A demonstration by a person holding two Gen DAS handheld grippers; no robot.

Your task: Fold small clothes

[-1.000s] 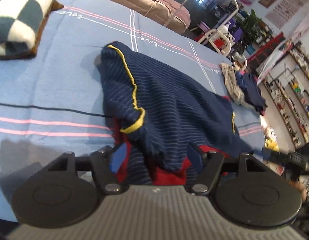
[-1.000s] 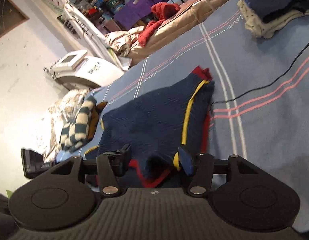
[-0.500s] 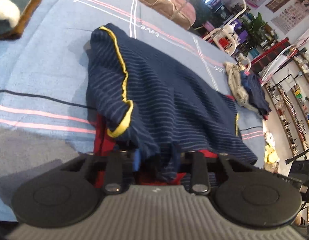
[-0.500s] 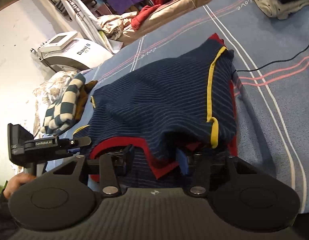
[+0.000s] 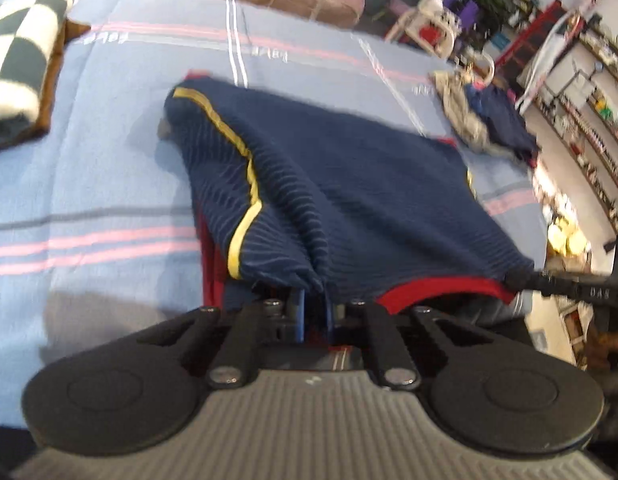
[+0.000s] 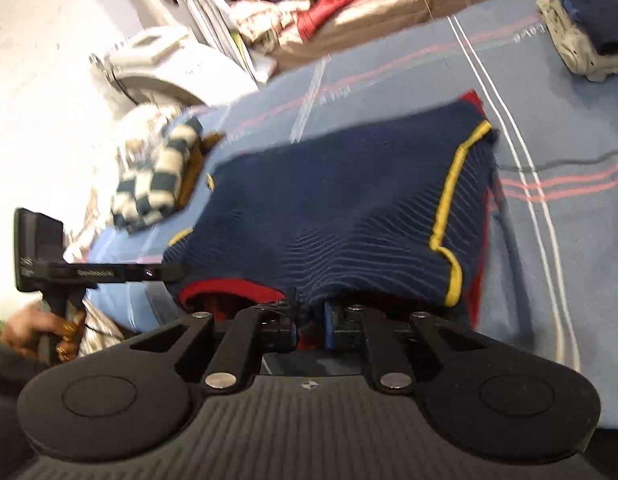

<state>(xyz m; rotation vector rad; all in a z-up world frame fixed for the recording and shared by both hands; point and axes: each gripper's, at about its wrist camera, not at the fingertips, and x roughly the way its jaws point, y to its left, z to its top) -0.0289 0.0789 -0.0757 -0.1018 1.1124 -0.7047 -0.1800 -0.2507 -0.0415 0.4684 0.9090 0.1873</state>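
The navy striped garment (image 5: 349, 200) with yellow trim and a red hem lies on the bed (image 5: 89, 184), spread over its blue cover with pink stripes. Its near edge is gathered up at both claws. The left claw (image 5: 313, 308) has just been closing and now pinches a bunched fold of the navy cloth near the red hem, jaws nearly together. The right claw (image 6: 311, 322) has also just been closing; its jaws stand narrow with the garment's near edge between them, and it appears to grip the cloth.

The step in hand looks like carrying the near edge over toward the far edge to fold the garment in half. To do it well, both claws should lift together and level, so the edge stays taut between them and does not sag in the middle. They should travel in step, away from the person, then lower the held edge onto the far one so the yellow trims line up. If one grip holds only the top layer, the red underlayer may be left behind; a gentle lift would reveal that.
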